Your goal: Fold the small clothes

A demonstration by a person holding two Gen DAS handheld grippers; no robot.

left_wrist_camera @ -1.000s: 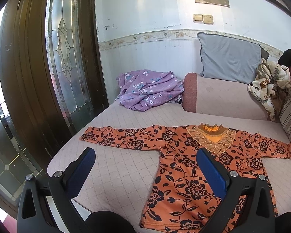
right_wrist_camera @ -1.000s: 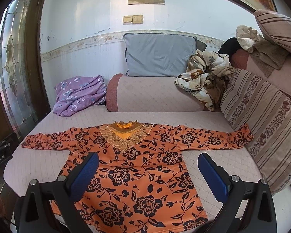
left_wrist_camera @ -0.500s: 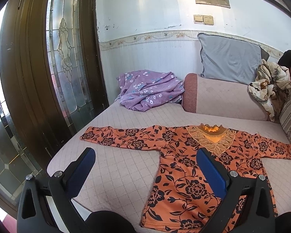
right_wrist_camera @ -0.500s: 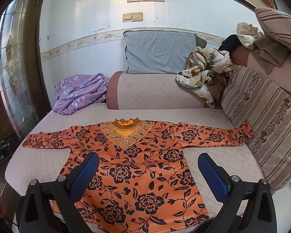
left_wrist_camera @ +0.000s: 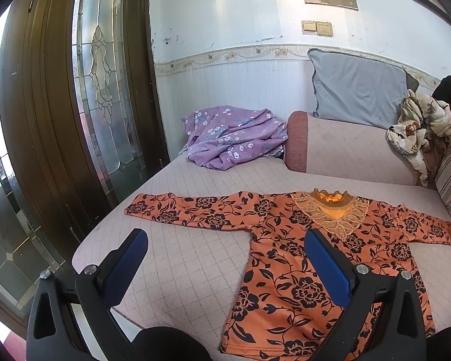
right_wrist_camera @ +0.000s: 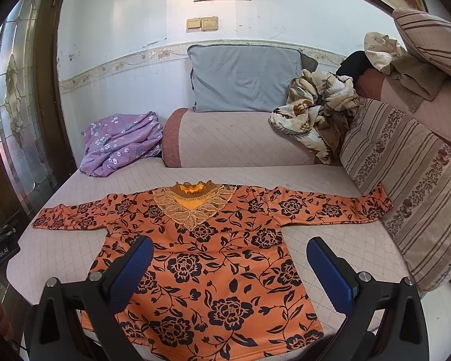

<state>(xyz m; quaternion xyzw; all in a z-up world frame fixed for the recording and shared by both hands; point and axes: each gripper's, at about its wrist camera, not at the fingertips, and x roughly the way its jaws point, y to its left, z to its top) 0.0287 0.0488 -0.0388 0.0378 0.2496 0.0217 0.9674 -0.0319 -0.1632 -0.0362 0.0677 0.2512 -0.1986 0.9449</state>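
Two hand-held grippers hang above a quilted bed [right_wrist_camera: 339, 186], each with its blue-padded fingers spread wide and nothing between them. The left gripper [left_wrist_camera: 225, 267] sits over the bed's left part, one finger [left_wrist_camera: 126, 266] above bare quilt, the other [left_wrist_camera: 327, 266] above the body of an orange shirt [left_wrist_camera: 297, 273] printed with dark flowers. The right gripper [right_wrist_camera: 230, 273] hangs over the lower half of the same shirt [right_wrist_camera: 213, 255], its left finger above the cloth and its right finger [right_wrist_camera: 330, 273] above the quilt just beside the shirt's right edge. Neither gripper touches the fabric.

The shirt lies flat, front up, near the bed's front edge, both long sleeves stretched straight out to the sides and a lace collar [right_wrist_camera: 192, 204] pointing toward the wall. The right cuff [right_wrist_camera: 381, 201] reaches a striped cushion [right_wrist_camera: 412, 198] at the bed's right side. Farther back, a crumpled purple flowered cloth [left_wrist_camera: 234, 135] rests in the corner beside a bolster [right_wrist_camera: 234, 138], with a grey pillow [right_wrist_camera: 243, 78] propped against the wall behind it and a rumpled cream-and-brown blanket [right_wrist_camera: 315, 114] heaped to the right. A dark wooden door with leaded glass [left_wrist_camera: 102, 84] stands at the left.
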